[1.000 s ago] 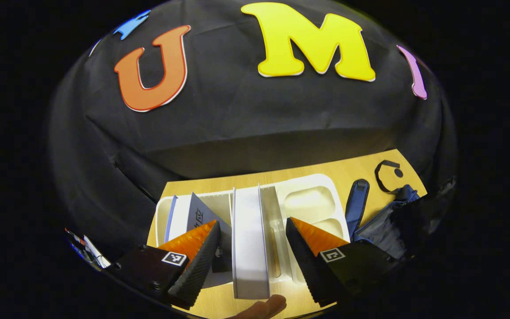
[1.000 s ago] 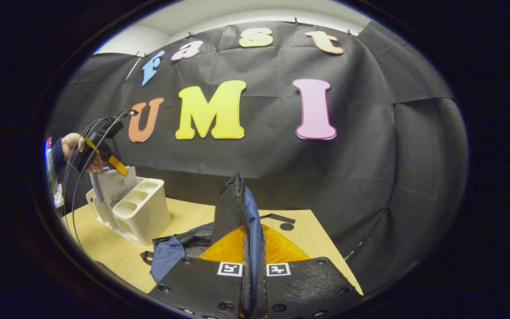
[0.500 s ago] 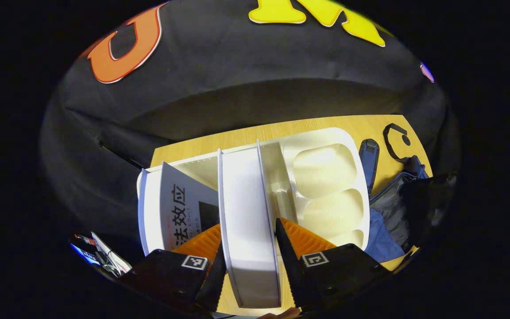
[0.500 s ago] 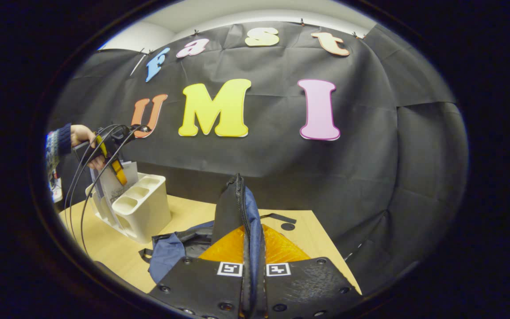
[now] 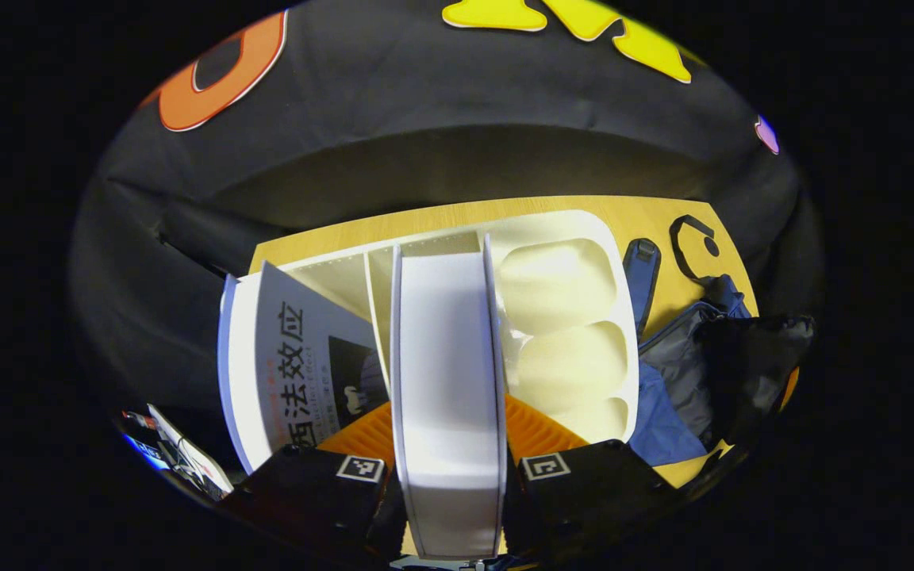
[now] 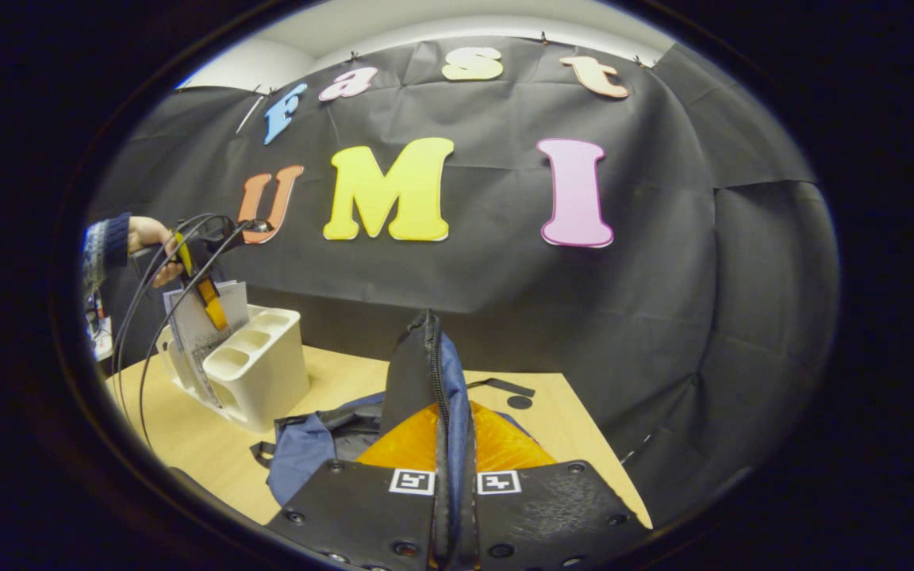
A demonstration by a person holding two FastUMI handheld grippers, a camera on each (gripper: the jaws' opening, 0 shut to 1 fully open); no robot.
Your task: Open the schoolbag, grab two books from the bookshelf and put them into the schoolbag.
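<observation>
The upright white book (image 5: 447,381) is squeezed between both fingers of the left gripper (image 5: 449,476), right in the cream plastic bookshelf organiser (image 5: 568,277) on the light wooden table (image 6: 187,444). The dark blue fabric schoolbag (image 6: 425,381) is pinched by its zipper edge in the closed right gripper (image 6: 453,492), just beside the shelf.

Both views sharp, no motion blur; heavy fisheye bending, table edge (image 5: 457,216) curves in the left gripper view; light comes from above, bright on the white book (image 5: 447,373) and cream bookshelf (image 5: 568,317), near washout on the book's top edge; cloth wall (image 6: 647,317) dim, creases faint; schoolbag (image 5: 711,373) interior falls into dark shadow; rim of each view darkens.
</observation>
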